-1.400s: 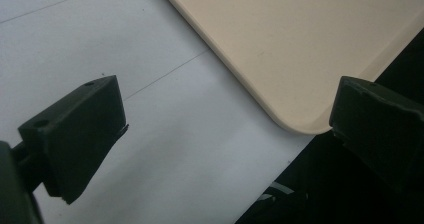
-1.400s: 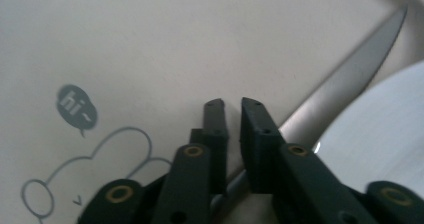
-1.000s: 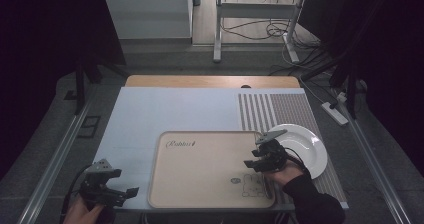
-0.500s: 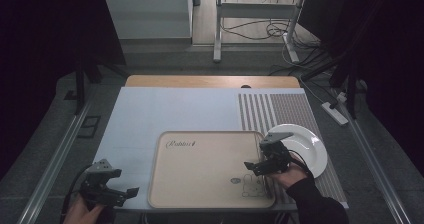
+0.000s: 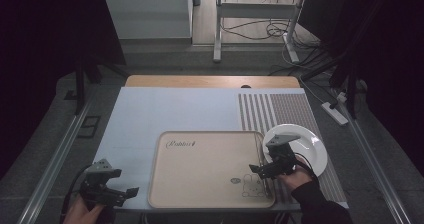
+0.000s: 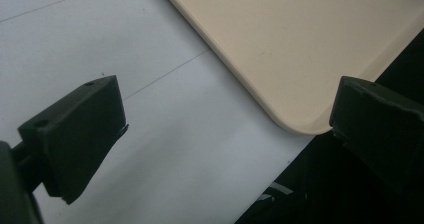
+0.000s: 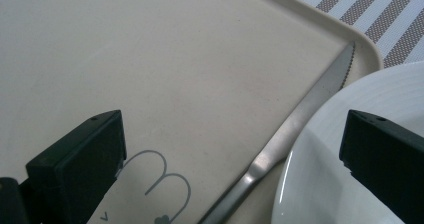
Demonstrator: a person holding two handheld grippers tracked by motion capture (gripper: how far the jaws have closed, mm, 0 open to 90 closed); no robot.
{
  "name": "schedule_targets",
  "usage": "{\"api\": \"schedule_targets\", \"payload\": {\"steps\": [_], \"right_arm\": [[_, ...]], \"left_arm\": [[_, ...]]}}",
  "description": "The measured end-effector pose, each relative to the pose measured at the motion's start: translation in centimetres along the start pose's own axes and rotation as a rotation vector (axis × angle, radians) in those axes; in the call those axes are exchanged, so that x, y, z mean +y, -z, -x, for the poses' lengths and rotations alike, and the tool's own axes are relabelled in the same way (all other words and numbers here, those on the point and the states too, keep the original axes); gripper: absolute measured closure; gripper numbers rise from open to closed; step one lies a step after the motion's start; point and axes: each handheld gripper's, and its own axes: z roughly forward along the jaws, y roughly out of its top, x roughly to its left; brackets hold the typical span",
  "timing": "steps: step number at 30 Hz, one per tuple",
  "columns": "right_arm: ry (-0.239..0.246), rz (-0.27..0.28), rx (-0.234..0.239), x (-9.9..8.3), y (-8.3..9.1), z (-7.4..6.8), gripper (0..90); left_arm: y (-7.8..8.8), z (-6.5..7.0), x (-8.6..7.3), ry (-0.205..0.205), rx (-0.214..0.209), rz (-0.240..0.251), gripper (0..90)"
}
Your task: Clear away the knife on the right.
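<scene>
The right claw (image 5: 265,170) has just been opening and now stands wide apart, nothing between its jaws. The table knife (image 7: 295,129) lies on the beige tray (image 5: 200,184) along its right rim, touching the white plate (image 5: 305,144) — a careless withdrawal could nudge knife or plate, likely sliding the blade under the plate's edge. The left claw (image 5: 112,194), also apart, hovers over the surface by the tray's near left corner.

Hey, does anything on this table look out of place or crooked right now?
The knife lies on the tray along its right rim, with the plate's edge overlapping that rim and partly covering the knife. The right gripper, its jaws just opened and nothing between them, hovers above. Nothing looks spilled or damaged.
</scene>
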Motion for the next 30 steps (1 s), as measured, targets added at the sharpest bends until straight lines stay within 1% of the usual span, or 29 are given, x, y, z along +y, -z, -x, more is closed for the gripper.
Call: {"api": "schedule_targets", "payload": {"steps": [6, 11, 14, 23, 30], "right_arm": [[-0.007, -0.001, -0.008, -0.5, 0.4, 0.1, 0.0], [-0.004, -0.003, -0.018, -0.8, 0.6, 0.2, 0.0], [-0.012, -0.006, -0.025, -1.1, 0.8, 0.2, 0.0], [-0.022, 0.013, -0.059, -2.2, 2.0, 0.7, 0.0], [-0.036, 0.023, -0.075, -3.0, 2.7, 0.7, 0.0]], "left_arm": [[0.0, 0.0, 0.0, 0.001, 0.0, 0.0, 1.5], [0.0, 0.0, 0.0, 0.0, -0.001, 0.0, 1.5], [0.0, 0.0, 0.0, 0.001, -0.001, 0.001, 1.5], [0.0, 0.0, 0.0, 0.002, -0.001, 0.001, 1.5], [0.0, 0.0, 0.0, 0.002, -0.001, 0.001, 1.5]]}}
